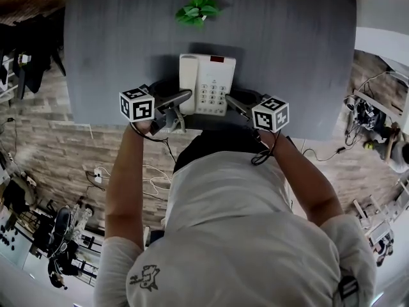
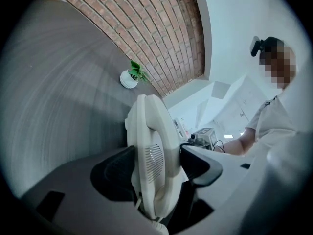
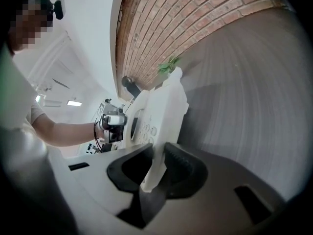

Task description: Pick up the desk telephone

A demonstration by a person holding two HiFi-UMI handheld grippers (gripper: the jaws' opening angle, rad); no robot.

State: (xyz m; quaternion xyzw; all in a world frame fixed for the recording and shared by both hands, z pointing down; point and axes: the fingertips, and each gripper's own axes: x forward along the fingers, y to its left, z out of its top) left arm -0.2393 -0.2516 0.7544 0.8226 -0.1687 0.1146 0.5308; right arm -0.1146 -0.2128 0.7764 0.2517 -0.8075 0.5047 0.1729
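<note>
As seen from the head view: one grey surface (image 1: 115, 37), bearing a white desk telephone (image 1: 206, 84) close to its near edge, keypad up, handset on its left side. One small potted plant (image 1: 197, 10) stands at the far edge, well apart from the telephone. The left tool (image 1: 177, 107) is at the telephone's handset side and the right tool (image 1: 236, 104) at the opposite side, each carrying a marker cube (image 1: 137, 103). Whether the telephone rests on the surface or is raised off it cannot be told here.

Left gripper view: the left tool (image 2: 156, 168) stands wide, its two dark pads set against either flank of the desk telephone (image 2: 154, 151), handset edge and slotted grille between them. Beyond it are the surface (image 2: 58, 92), the potted plant (image 2: 131, 76) and a brick wall (image 2: 146, 28).

Right gripper view: the right tool (image 3: 157, 168) is narrowed onto the thin side edge of the desk telephone (image 3: 159, 111), both pads touching it, with keypad buttons visible to the left of the grip. The surface (image 3: 244, 92) lies to the right, with the potted plant (image 3: 167, 65) and brick wall (image 3: 171, 18) behind.
</note>
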